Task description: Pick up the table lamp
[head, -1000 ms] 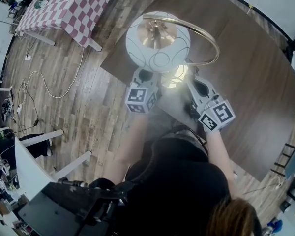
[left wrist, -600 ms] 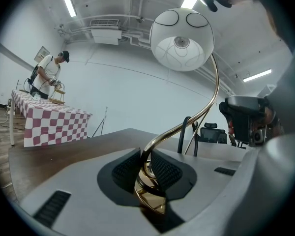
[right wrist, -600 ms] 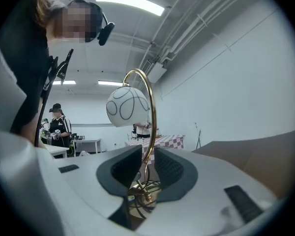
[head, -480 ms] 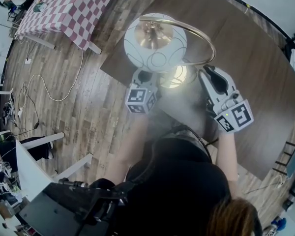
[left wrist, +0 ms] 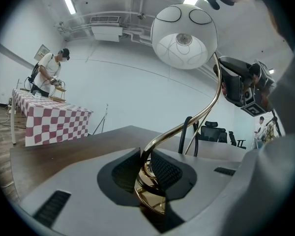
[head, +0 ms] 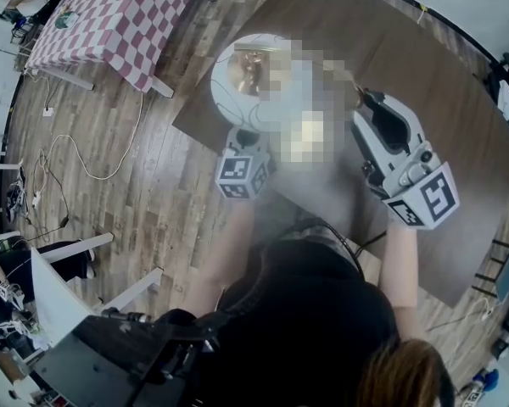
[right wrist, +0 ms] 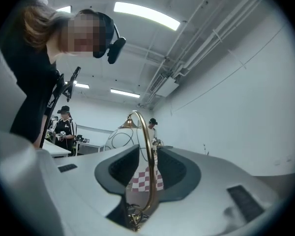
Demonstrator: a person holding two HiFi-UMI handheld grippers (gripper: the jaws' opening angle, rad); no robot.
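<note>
The left gripper (left wrist: 146,170) has its fingers (left wrist: 169,173) closed on the table lamp (left wrist: 184,36) at the foot of the brass stem (left wrist: 212,102), just above the base (left wrist: 150,197). The globe shade (left wrist: 177,50) stands high above and ahead of these fingers. No view shows whether the base is clear of the counter (head: 458,125). The right gripper (right wrist: 150,165) has just been opening: its fingers (right wrist: 123,166) stand wide apart, with the upper arc of the stem between them, untouched. Hazard: one low grip carries a top-heavy load, so the stem may pivot and swing the shade into the right gripper or the counter. Closing the right fingers off-centre would likely push the arc sideways. A checkered table (head: 110,15), floor cables (head: 68,147) and office chairs (left wrist: 209,131) lie well apart from both sets of fingers. Nothing blocks the lift path.
</note>
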